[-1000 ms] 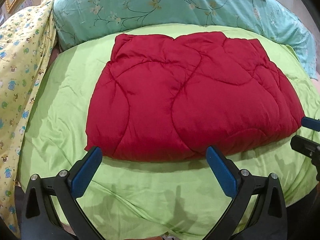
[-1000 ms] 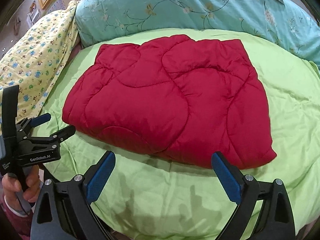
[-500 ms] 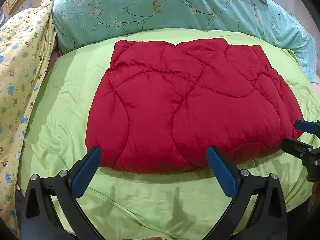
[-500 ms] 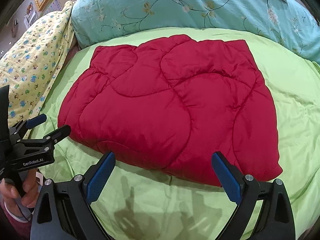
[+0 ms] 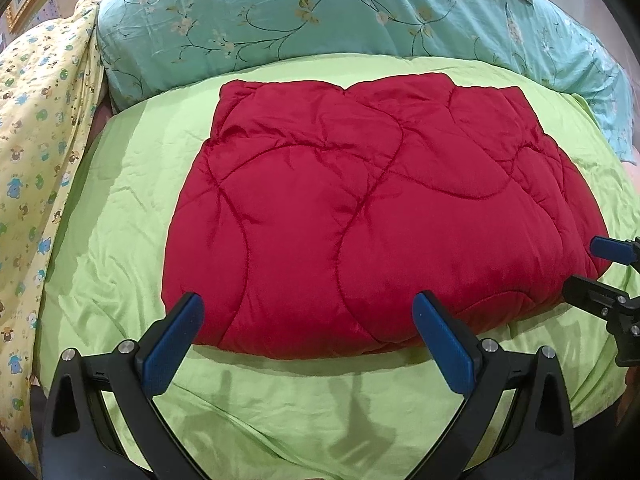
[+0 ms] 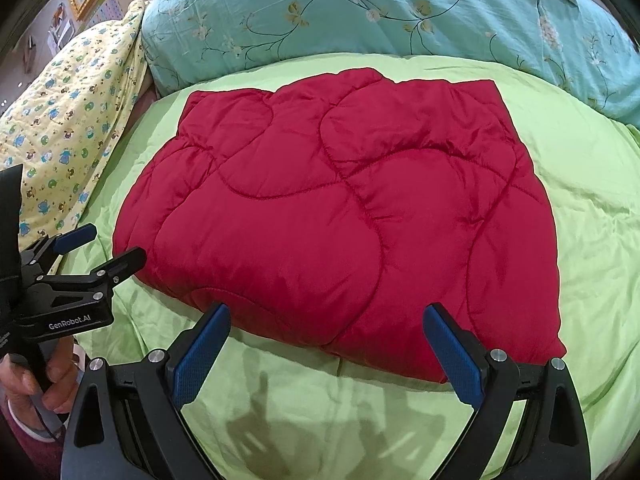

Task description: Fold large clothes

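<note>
On green bedsheet (image 5: 120, 208) | folded red quilt (image 5: 360, 216) | teal floral pillow (image 5: 320, 12) behind

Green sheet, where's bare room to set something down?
Bare sheet lies right of the red quilt, left of it toward the yellow blanket, and in front by both tongs. The teal pillow crowds the back.

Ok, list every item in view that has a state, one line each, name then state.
red quilted garment: folded into a thick bundle, lying on the green sheet, ungripped
green sheet: spread, wrinkled
left gripper: open, empty, at the bundle's near edge
right gripper: open, empty, at the bundle's near edge
floral pillow: behind the bundle
</note>
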`<state>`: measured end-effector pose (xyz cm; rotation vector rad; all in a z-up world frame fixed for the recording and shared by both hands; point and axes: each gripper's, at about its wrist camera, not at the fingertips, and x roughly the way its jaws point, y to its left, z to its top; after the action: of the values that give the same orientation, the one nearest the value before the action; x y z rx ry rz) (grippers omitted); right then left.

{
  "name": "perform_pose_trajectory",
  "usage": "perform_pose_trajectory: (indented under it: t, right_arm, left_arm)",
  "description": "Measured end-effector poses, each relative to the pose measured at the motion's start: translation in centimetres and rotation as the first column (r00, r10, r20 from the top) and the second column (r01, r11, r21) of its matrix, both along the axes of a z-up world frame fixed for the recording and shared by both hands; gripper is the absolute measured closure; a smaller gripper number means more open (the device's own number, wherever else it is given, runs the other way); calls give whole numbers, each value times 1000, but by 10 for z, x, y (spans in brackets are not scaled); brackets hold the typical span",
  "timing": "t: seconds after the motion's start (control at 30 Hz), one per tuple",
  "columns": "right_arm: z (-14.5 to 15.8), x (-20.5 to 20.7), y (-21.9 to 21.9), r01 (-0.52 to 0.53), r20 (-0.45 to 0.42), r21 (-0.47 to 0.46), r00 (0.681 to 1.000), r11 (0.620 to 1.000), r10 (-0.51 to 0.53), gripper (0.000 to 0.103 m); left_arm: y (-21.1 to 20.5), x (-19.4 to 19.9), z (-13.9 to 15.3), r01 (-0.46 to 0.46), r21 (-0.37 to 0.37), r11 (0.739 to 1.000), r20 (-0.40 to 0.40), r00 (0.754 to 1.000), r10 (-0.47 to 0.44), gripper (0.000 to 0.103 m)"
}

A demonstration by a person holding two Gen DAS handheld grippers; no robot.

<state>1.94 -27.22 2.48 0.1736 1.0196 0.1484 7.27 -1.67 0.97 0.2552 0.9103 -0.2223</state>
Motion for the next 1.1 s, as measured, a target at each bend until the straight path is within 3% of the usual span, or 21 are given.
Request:
perform_pose_trajectory:
  t: [1.1]
  right_arm:
    - [3, 3, -3, -6, 6, 8, 1000, 1000, 6, 5]
  left_arm:
    - [-5, 2, 4, -2, 2, 1000, 17, 1000, 2, 0]
